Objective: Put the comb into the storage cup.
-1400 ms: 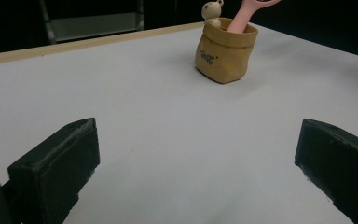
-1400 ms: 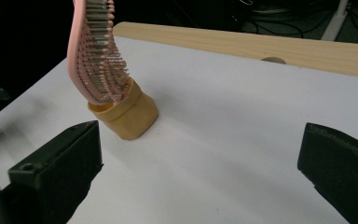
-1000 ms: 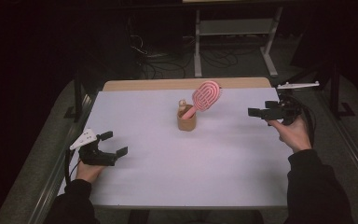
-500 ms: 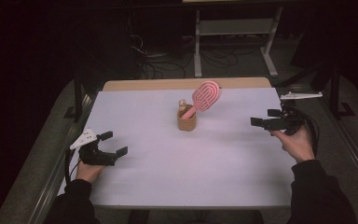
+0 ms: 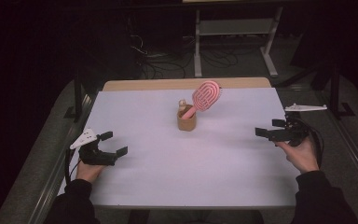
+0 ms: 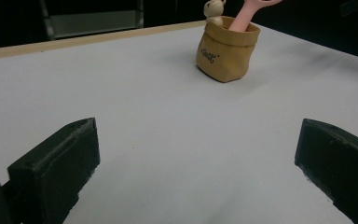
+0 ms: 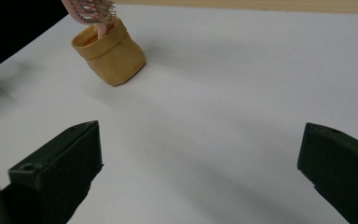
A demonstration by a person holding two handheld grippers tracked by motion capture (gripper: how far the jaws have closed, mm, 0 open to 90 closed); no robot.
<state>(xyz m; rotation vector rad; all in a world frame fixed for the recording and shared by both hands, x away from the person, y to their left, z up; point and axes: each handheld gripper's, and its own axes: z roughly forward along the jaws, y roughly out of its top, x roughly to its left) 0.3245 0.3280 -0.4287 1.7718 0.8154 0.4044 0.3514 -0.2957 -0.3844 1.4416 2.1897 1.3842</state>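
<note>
A: What lay at the left of the white table [image 5: 177, 182]?

B: The left gripper [image 5: 113, 143] sat near the table's left edge, held in the person's left hand [image 5: 87, 171], with its grey three-cornered plate [image 5: 83, 138] on top. Its two black jaws were spread wide and held nothing; in the left gripper view they rose at either side with bare tabletop between them.

A: And in the middle?

B: A small tan fabric pouch [image 5: 186, 120] stood upright toward the far half of the table, well apart from both grippers. A pink oval hairbrush [image 5: 205, 95] stood in it handle-down, its head leaning up and to the right above the rim. A little cream bear figure [image 6: 213, 10] peeked out at the pouch's rim beside the handle, and the left gripper view showed dark lettering on the pouch's front.

A: And the right side?

B: The right gripper [image 5: 269, 129] hovered by the table's right edge in the person's right hand [image 5: 302, 154], pointing left toward the pouch. Its jaws were also wide apart and empty. In the right gripper view the pouch [image 7: 109, 51] stood at upper left, with the brush's bristles [image 7: 93, 10] just above it.
</note>
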